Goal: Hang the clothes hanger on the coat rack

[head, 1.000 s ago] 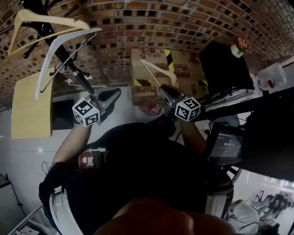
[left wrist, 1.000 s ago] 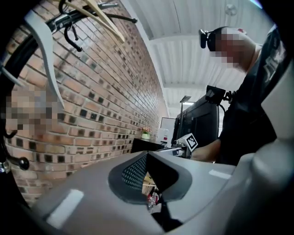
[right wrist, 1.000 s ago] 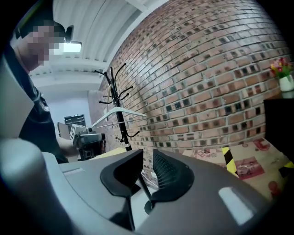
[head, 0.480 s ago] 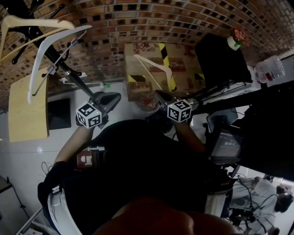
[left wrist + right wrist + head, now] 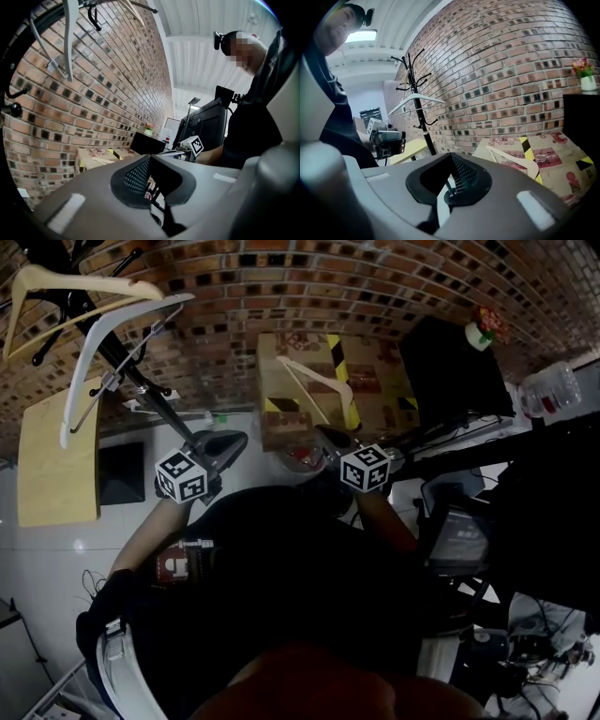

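Left gripper and right gripper: fingers pressed together, empty — clothes hanger beyond the right fingers, partly hidden.

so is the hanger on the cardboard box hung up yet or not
Not hung: the pale hanger lies on the cardboard box, apart from the coat rack.

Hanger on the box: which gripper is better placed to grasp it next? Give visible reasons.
Right. The right gripper sits nearest the hanger on the box, pointing toward it; the left gripper is over by the coat rack. Both are shut, empty.
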`<state>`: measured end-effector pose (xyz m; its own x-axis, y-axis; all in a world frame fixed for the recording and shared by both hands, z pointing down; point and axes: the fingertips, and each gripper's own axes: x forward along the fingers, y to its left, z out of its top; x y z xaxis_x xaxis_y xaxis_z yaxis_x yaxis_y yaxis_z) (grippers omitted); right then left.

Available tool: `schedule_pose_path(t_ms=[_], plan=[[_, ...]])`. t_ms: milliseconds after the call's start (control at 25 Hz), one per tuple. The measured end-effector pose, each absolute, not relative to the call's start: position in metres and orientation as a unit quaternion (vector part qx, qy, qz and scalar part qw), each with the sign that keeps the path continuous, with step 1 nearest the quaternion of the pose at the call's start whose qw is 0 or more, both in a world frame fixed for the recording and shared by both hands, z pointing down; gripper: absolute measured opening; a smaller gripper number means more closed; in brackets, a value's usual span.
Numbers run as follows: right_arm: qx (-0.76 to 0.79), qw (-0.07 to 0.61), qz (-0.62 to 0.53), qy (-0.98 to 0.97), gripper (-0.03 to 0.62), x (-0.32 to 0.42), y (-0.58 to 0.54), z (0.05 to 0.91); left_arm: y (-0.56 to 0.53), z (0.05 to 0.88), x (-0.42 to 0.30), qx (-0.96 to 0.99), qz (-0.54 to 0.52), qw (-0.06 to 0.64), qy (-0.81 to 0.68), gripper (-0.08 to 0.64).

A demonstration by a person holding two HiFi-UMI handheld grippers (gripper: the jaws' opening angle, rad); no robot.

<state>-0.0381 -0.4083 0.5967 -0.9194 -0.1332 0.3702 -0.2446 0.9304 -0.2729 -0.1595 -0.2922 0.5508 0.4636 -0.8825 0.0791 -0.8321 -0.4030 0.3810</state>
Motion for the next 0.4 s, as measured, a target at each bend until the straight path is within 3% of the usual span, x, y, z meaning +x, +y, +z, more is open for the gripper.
schedule_pose_path(t_ms=[400], plan=[[0.094,0.170,0.155,-0.969,0.012,-0.0378,-0.4075,0.5924,-0.2858,0.5467,-0.1620,0.832,-0.069,0.183,-0.520,-0.003]])
